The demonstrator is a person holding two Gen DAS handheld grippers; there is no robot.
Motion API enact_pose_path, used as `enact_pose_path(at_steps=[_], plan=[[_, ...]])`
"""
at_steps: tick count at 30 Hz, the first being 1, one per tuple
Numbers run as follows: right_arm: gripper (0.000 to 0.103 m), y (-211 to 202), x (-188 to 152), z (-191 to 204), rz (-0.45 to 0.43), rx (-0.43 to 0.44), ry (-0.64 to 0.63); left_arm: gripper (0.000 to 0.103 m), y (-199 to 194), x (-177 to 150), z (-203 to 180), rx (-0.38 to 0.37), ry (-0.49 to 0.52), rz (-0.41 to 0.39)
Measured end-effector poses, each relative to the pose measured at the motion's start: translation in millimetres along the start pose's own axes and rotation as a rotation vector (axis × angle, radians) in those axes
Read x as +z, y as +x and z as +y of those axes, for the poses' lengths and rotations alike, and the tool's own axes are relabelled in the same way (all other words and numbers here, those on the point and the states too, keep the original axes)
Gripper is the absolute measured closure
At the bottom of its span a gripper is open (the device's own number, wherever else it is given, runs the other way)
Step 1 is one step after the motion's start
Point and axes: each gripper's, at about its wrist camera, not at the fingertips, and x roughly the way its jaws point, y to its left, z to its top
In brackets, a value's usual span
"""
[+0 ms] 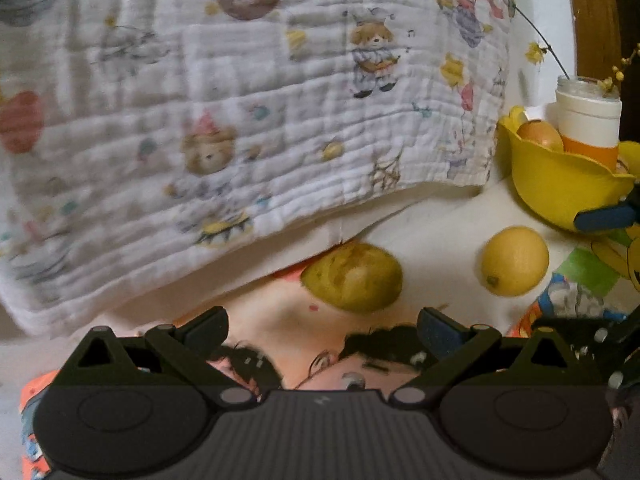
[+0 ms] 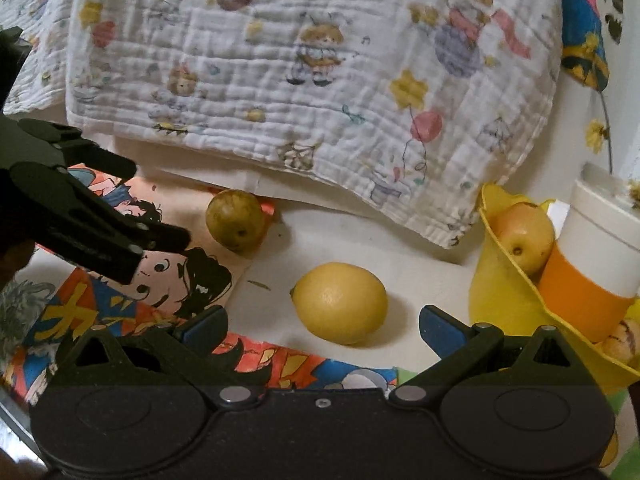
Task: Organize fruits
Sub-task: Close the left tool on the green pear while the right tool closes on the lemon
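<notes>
1. Lying on its side on the white counter, the lemon runs its long axis left-right, nipple end pointing left in the right wrist view.
2. Its skin is plain yellow, finely pitted.
3. A green-yellow blotched fruit sits near the quilt edge; another sits in the yellow bowl.
4. Right gripper jaws are spread, empty; left gripper jaws too.

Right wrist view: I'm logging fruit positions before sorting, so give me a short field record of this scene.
lemon: loose on white cloth, ahead of right gripper
greenish fruit: loose, at quilt edge
yellow bowl: right side, holds an apple and an orange-and-white cup
left gripper: open, empty
right gripper: open, empty
</notes>
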Motion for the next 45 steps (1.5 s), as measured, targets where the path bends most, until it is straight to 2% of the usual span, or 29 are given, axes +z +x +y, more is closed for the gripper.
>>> enact_pose_path(at_steps=[4, 10, 17, 24, 32, 40, 45], plan=[[0.004, 14, 2, -4, 0.015, 0.003, 0.024, 0.001, 16, 7, -2, -0.02, -0.006, -0.021], [0.006, 30, 4, -9, 0.024, 0.008, 0.057, 0.001, 42, 18, 0, -0.033, -0.022, -0.008], [0.009, 42, 6, -12, 0.045, -0.008, 0.085, 0.001, 68, 25, -3, -0.063, -0.012, 0.033], [0.013, 52, 7, -19, 0.079, 0.003, 0.134, 0.001, 91, 23, 0, -0.08, -0.05, 0.064], [0.021, 66, 6, -34, 0.119, 0.019, 0.211, 0.002, 97, 19, 5, -0.094, -0.06, 0.049], [0.026, 69, 12, -36, 0.12, 0.001, 0.181, 0.004, 95, 8, -3, -0.084, -0.048, 0.04], [0.028, 69, 12, -30, 0.117, 0.001, 0.177, 0.012, 87, 6, -2, -0.1, -0.032, 0.037]])
